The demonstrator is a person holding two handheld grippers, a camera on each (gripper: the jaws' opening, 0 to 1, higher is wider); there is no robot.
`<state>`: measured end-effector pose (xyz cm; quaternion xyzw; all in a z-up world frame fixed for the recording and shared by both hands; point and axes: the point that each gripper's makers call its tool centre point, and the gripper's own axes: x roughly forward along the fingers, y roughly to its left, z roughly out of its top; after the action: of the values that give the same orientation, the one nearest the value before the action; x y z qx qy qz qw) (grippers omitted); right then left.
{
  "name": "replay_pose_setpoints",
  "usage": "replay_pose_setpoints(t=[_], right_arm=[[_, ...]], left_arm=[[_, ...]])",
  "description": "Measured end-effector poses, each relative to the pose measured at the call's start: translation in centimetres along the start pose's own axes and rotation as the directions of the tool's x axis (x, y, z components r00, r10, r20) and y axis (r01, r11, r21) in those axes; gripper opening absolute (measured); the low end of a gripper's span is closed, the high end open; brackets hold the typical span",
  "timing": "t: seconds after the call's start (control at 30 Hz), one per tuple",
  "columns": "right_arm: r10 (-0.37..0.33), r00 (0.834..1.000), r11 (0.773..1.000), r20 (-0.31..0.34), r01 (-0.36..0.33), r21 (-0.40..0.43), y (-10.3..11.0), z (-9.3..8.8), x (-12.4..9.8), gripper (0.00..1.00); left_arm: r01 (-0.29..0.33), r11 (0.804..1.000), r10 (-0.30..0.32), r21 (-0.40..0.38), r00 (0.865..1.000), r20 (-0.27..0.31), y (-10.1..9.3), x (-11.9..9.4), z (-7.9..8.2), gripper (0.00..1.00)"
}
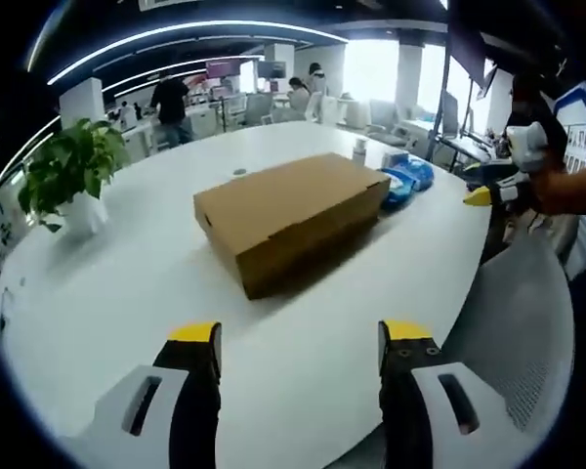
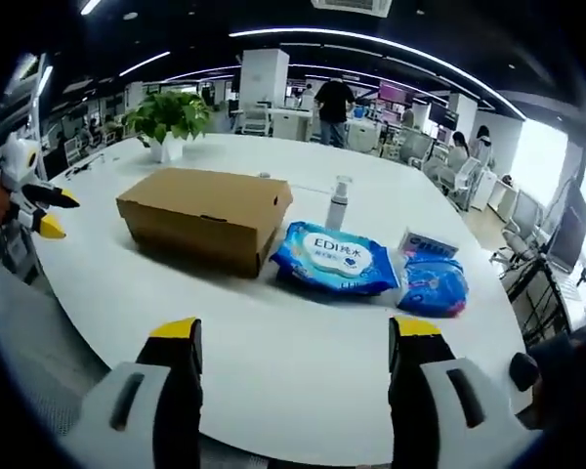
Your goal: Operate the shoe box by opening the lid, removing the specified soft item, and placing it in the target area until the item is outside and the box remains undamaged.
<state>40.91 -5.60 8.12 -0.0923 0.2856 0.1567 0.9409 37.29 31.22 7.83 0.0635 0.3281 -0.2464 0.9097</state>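
So, progress: nothing done; I see the lid down on the brown cardboard shoe box (image 1: 289, 219), mid white counter (image 1: 127, 293).
Left tongs (image 1: 298, 342): agape, empty.
Right tongs (image 2: 295, 337): agape, empty.
Left: opening, removal, placing.

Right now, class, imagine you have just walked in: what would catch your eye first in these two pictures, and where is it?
The closed brown shoe box in the middle of the white table draws the eye first. Beside it in the right gripper view lie blue wipe packs, with a small clear bottle behind them. A potted plant stands at the table's far left edge in the left gripper view.
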Motion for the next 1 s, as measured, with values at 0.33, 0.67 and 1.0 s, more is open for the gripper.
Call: replay_pose_setpoints(t=[0.33,0.67,1.0], right_arm=[[-0.076,0.995,0.996,0.067,0.073,0.058,0.6,-0.7,-4.4,0.76],[-0.115,0.986,0.992,0.120,0.106,0.072,1.4,-0.3,-6.5,0.79],[-0.117,0.988,0.986,0.099,0.104,0.128,2.3,-1.6,-7.0,0.80]], left_arm=[[-0.002,0.999,0.010,-0.039,0.983,0.183,-3.0,-2.4,0.4,0.90],[-0.016,0.998,0.026,-0.053,0.979,0.202,-4.4,-3.9,-0.6,0.92],[-0.038,0.999,0.036,0.005,0.982,0.183,-5.9,-4.2,-1.0,0.92]])
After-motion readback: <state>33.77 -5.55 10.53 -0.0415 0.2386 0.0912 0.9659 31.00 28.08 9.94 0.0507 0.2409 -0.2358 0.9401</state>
